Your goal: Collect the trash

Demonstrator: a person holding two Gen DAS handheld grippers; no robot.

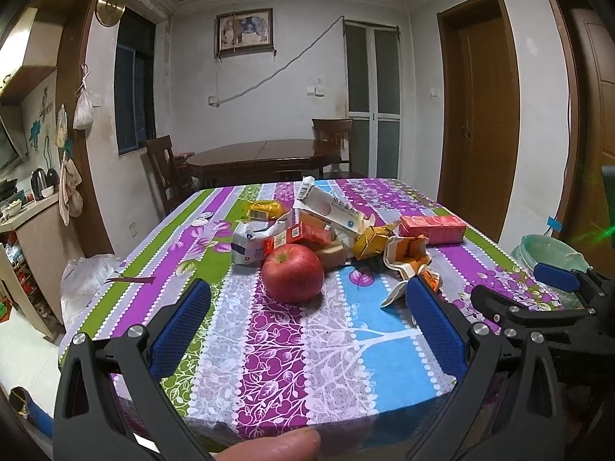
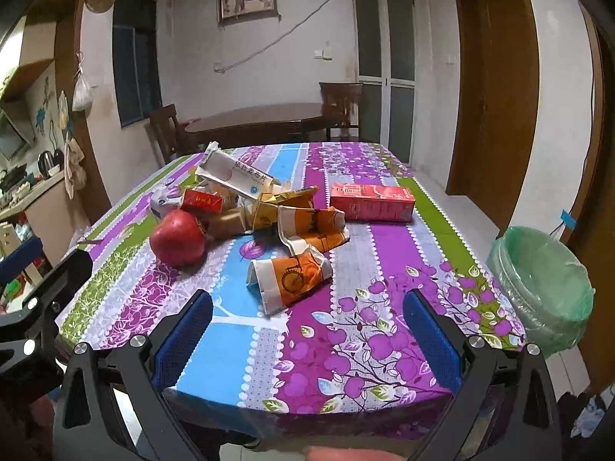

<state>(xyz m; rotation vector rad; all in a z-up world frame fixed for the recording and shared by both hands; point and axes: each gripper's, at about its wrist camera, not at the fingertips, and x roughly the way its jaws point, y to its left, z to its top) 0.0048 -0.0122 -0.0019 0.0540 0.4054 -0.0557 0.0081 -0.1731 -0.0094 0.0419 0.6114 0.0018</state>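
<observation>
A pile of trash (image 1: 330, 226) lies mid-table: crushed orange-and-white paper cups (image 2: 296, 276), a long white box (image 2: 234, 176), a red carton (image 2: 371, 201), small red and yellow packs. A red apple (image 1: 293, 273) sits in front of the pile; it also shows in the right wrist view (image 2: 177, 239). My left gripper (image 1: 307, 296) is open and empty, just short of the apple. My right gripper (image 2: 307, 303) is open and empty, near the closest crushed cup. A bin with a green liner (image 2: 542, 288) stands right of the table.
The table carries a purple, green and blue patterned cloth (image 1: 276, 365). A dark wooden table (image 1: 265, 155) and chairs stand behind. A kitchen counter (image 1: 27, 211) is at left. Wooden doors (image 1: 480, 115) are at right. The right gripper's frame (image 1: 546, 299) shows at the left view's right edge.
</observation>
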